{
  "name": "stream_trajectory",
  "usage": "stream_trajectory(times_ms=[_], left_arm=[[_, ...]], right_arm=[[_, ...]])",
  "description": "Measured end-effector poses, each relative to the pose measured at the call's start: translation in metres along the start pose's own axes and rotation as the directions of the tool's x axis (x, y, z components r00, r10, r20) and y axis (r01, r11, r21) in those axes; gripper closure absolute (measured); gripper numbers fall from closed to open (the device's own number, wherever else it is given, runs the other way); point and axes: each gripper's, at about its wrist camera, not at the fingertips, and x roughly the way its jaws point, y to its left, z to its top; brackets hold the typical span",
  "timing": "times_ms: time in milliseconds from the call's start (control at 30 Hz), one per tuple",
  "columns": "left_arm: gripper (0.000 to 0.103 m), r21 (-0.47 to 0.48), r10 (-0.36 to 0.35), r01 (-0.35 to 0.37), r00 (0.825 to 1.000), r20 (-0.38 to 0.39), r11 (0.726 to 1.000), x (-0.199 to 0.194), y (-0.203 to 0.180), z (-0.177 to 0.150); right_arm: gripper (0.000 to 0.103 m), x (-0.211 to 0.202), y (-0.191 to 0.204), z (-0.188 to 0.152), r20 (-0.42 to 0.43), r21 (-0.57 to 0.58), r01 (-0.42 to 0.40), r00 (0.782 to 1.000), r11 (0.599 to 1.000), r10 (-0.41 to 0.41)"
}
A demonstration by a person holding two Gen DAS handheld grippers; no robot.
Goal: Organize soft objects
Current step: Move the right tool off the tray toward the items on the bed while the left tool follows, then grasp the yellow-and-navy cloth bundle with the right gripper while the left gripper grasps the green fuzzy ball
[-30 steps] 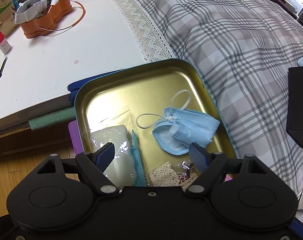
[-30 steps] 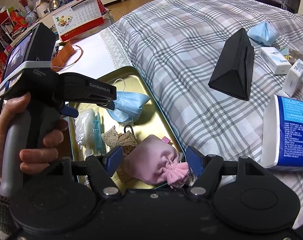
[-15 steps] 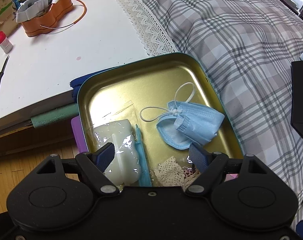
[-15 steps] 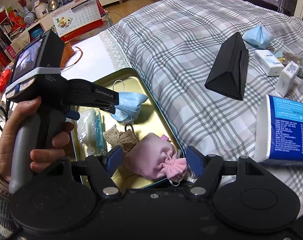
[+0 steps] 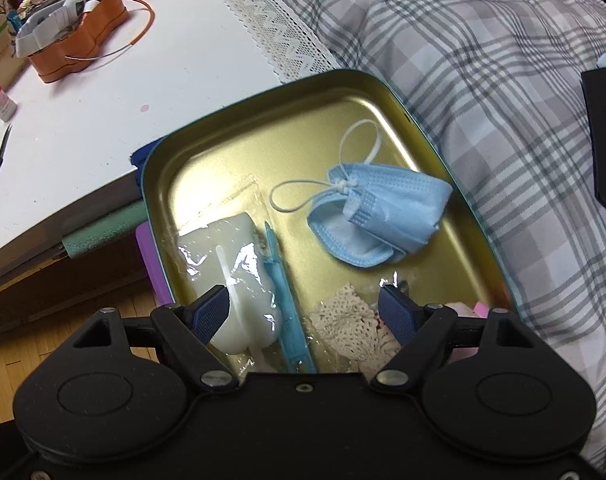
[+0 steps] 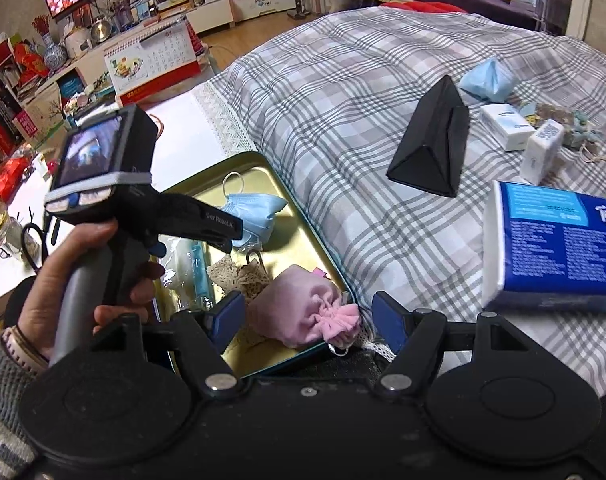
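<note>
We hold our left gripper (image 5: 302, 307) with its jaws wide apart and nothing between them, hovering over the near end of the gold tin tray (image 5: 263, 128). The tray sits on the plaid bed cover (image 5: 483, 60), at the bed's edge where it meets the white tabletop (image 5: 103, 100). Inside the tray we see the folded blue face mask (image 5: 383, 216) toward the far right corner, its white ear loops lying loose on the tray floor. A clear bag holding something white (image 5: 239, 276) lies along the tray's left side, a teal pen-like stick (image 5: 283, 292) touching its right edge, and a cream lace piece (image 5: 351, 324) lies at the near end, just beside our right fingertip.

Our right gripper (image 6: 307, 316) is also spread wide and grips nothing; the pink drawstring pouch (image 6: 303, 308) lies in the tray's near right corner, in the gap between the fingers but apart from both. Further across the bed, well apart from the tray, sit a black triangular case (image 6: 431, 152), a second blue mask (image 6: 487, 78), two small white tissue packs (image 6: 507, 120) and a large blue tissue pack (image 6: 559, 240) near the right edge. On the tabletop stands an orange tin (image 5: 79, 40) at its far side
</note>
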Motion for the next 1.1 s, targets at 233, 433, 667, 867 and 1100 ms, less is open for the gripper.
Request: stream_trajectory(times_ms=[233,433,667,867,1100], left_arm=[[0.026,0.078,-0.016,0.016,1.000,0.000,0.997,0.000,-0.013,-0.011],[0.026,0.120,-0.018,0.016,1.000,0.015,0.993,-0.006,-0.025,-0.017],[0.026,0.159,-0.030,0.024,0.999,0.035,0.987,-0.020,-0.046,-0.029],[0.025,0.218,-0.050,0.034,0.997,0.067,0.975,-0.041,-0.071,-0.034],[0.025,0.272,-0.092,0.062,0.991,0.098,0.960,-0.075,-0.101,-0.030]], right_arm=[[0.033,-0.018,-0.029,-0.009,0.028,0.072,0.058,0.998,0.996,-0.060],[0.033,-0.035,-0.073,-0.015,0.063,0.153,0.123,0.989,0.981,-0.134],[0.033,-0.067,-0.146,-0.020,0.126,0.315,0.212,0.957,0.925,-0.262],[0.031,-0.091,-0.222,-0.023,0.131,0.533,0.286,0.902,0.796,-0.412],[0.030,-0.088,-0.284,-0.023,0.077,0.727,0.337,0.826,0.598,-0.559]])
